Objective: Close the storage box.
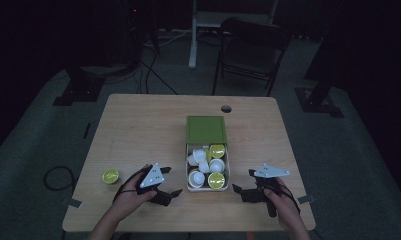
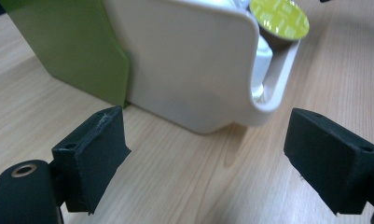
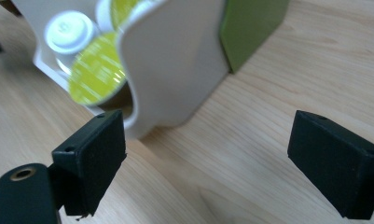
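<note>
Box [image 1: 190, 170]: white, open at the near end, near the middle of the table [image 1: 138, 130]; a green sleeve [image 1: 206, 130] covers its far half.
Capsules [image 1: 208, 172]: a mix of white and yellow-topped ones heaped in the open part of the box; in the left gripper view one yellow top [image 2: 279, 18] shows over the box wall, in the right gripper view a yellow top [image 3: 96, 74] and a white one [image 3: 69, 29].
Loose capsule [image 1: 110, 176]: yellow-topped, alone on the table near its left edge, well apart from the box.
Left gripper [image 1: 172, 192]: just left of the box's near corner, jaws wide apart with nothing between them, pointing at the box's side wall.
Right gripper [image 1: 240, 191]: just right of the box's near corner, jaws wide apart and empty, pointing at the box's other side.
Beyond: a dark chair [image 1: 253, 47] behind the table.
</note>
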The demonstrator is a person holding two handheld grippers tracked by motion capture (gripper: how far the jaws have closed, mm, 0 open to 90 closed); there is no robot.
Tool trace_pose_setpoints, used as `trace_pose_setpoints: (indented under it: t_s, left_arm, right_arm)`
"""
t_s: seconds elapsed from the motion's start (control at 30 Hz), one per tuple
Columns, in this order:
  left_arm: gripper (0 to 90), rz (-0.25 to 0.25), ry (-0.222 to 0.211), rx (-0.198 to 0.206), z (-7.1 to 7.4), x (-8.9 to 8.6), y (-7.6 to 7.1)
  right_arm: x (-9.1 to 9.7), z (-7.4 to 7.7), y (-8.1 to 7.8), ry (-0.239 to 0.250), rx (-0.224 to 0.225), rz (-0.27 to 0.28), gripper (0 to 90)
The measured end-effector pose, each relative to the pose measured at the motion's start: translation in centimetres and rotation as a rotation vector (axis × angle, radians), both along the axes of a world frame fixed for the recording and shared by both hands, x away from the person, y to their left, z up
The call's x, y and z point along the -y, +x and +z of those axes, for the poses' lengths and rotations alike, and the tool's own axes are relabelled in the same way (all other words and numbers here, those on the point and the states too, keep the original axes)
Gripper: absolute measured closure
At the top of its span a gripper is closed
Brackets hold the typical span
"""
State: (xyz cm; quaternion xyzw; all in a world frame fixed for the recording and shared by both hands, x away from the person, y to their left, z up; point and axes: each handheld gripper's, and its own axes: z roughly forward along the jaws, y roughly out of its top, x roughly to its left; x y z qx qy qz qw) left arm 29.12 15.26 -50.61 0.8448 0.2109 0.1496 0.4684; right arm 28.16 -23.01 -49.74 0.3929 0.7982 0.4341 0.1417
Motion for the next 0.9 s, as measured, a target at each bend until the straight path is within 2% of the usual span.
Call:
trace_pose_setpoints:
  t_s: [0.17,0.37,0.57,0.8,0.9]
  left_arm:
    - [13.2,0.015,-0.021,0.0,0.2,0.4,0.3]
    - [13.2,0.038,-0.041,0.014,0.4,0.9,0.8]
    - [13.2,0.067,-0.066,0.024,0.4,1.0,1.3]
    - [13.1,0.064,-0.097,0.016,0.4,1.3,1.7]
    - [12.9,0.065,-0.096,0.015,0.2,1.5,1.8]
  right_arm:
    - [-0.4,0.6,0.2,0.067,0.027,0.012,11.1]
    - [-1.0,0.8,0.7,0.101,0.06,0.03,11.1]
    - [-1.2,0.3,1.4,0.106,0.051,0.025,11.1]
    - [-1.1,0.0,1.8,0.109,0.04,0.02,11.1]
    - [-1.1,-0.1,2.0,0.11,0.035,0.014,11.1]
